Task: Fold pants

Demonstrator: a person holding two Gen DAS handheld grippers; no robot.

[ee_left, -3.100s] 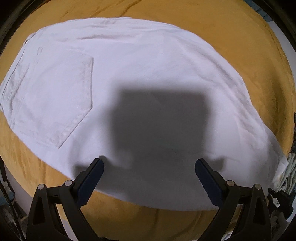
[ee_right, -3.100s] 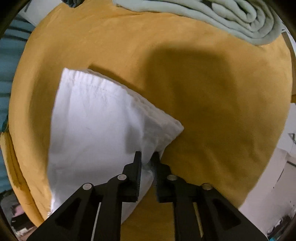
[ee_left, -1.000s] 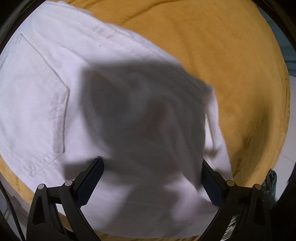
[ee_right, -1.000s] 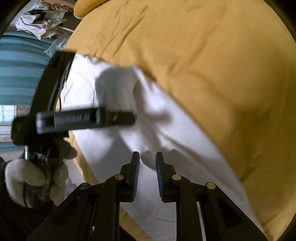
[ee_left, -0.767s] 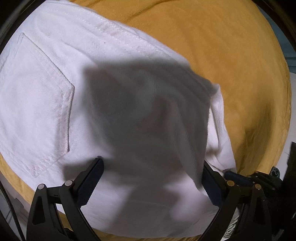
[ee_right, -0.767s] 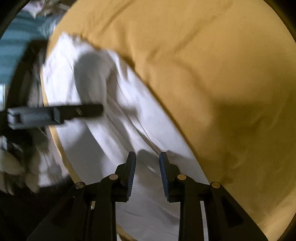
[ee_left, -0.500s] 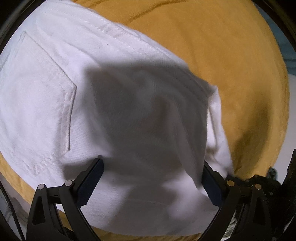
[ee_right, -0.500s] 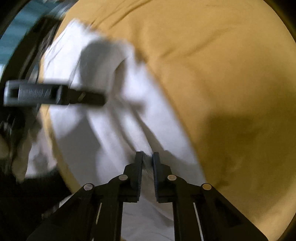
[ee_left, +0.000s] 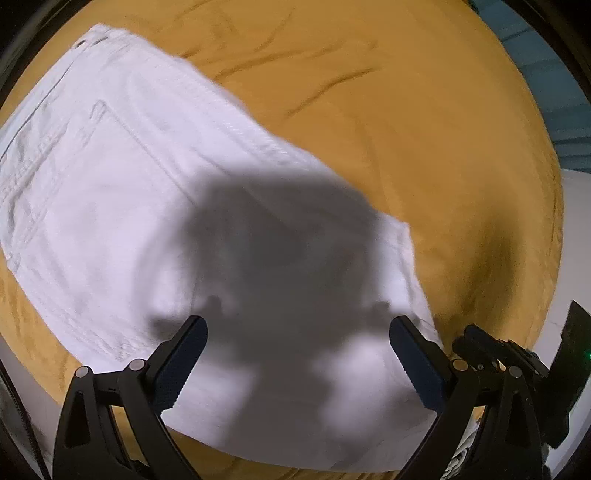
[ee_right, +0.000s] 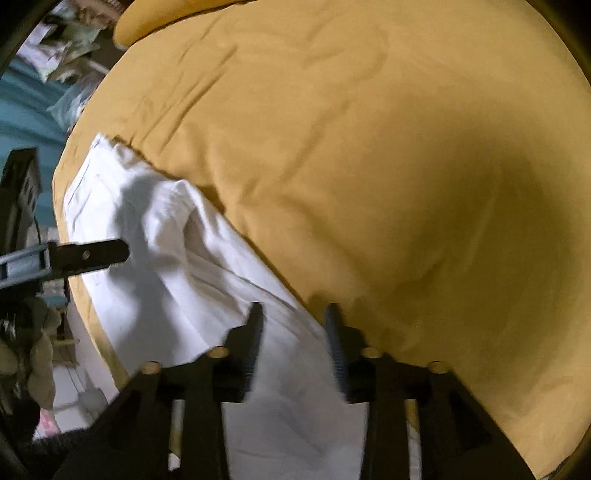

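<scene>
White pants [ee_left: 155, 206] lie folded on a mustard-yellow bed cover [ee_left: 406, 110], back pocket up at the left. My left gripper [ee_left: 297, 347] is open, hovering just above the pants' near part, and casts a dark shadow on them. In the right wrist view the pants [ee_right: 207, 280] stretch from the far left toward me. My right gripper [ee_right: 293, 328] is open and empty over the pants' right edge, where the fabric meets the cover [ee_right: 369, 166]. The left gripper's finger [ee_right: 88, 254] shows at the left there.
The right gripper's black body [ee_left: 517, 369] shows at the lower right of the left wrist view. A teal wall or curtain [ee_right: 26, 118] and cluttered items [ee_right: 62, 29] lie beyond the bed's far left. A pale floor shows past the bed's near edge.
My right gripper was shut on the pants' edge half a second ago and has opened, letting the fabric go. The left gripper has pulled back a little, so more of the pants shows.
</scene>
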